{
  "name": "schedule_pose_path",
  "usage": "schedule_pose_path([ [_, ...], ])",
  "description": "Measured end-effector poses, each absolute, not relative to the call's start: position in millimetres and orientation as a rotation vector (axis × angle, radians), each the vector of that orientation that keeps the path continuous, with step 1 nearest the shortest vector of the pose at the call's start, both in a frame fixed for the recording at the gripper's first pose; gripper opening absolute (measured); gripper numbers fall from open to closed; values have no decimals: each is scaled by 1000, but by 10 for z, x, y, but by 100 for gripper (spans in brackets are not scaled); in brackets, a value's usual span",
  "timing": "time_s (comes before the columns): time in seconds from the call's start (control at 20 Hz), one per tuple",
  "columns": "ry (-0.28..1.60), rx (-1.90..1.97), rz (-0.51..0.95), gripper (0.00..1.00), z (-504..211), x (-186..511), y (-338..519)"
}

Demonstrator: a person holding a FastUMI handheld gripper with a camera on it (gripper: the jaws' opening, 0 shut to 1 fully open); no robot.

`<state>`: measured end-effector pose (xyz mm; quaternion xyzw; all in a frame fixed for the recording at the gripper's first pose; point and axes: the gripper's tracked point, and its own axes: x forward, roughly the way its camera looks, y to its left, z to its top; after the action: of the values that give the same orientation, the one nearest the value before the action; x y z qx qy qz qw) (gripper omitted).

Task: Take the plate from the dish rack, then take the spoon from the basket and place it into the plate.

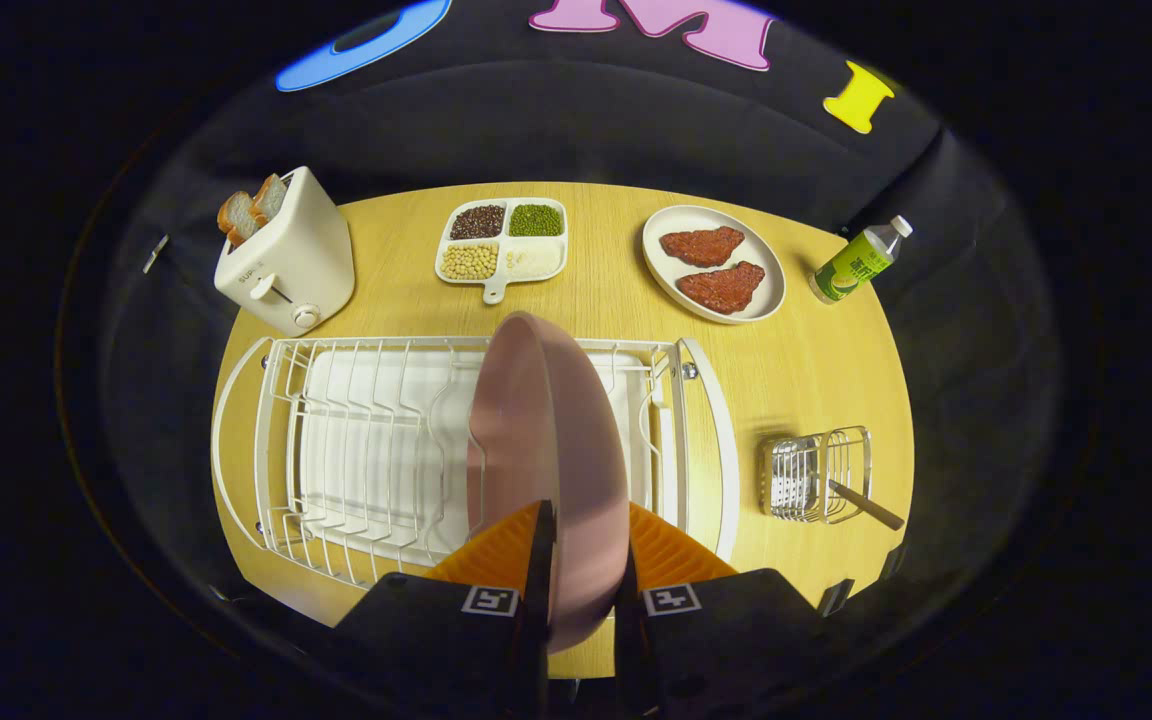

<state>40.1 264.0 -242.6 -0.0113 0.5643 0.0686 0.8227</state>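
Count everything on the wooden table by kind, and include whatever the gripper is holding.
Plates: 2, a pink round plate clamped between the gripper fingers, a white oval plate holding meat
Divided white tray of beans: 1
White wire dish rack: 1
Small wire basket: 1
Cream toaster: 1
Green-labelled plastic bottle: 1
Total: 7
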Motion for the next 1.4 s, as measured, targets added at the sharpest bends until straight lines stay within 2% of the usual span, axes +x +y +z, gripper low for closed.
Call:
schedule_pose_path([
  [0.4,1075,-257,170,29,-2065,699,2427],
  [0.65,1028,-170,228,29,-1852,662,2398],
  [0.9,986,39,361,29,-1584,375,2393],
  [1.15,962,120,404,29,-1468,-89,2074],
  [1.4,1021,214,432,28,-1633,-731,1743],
])
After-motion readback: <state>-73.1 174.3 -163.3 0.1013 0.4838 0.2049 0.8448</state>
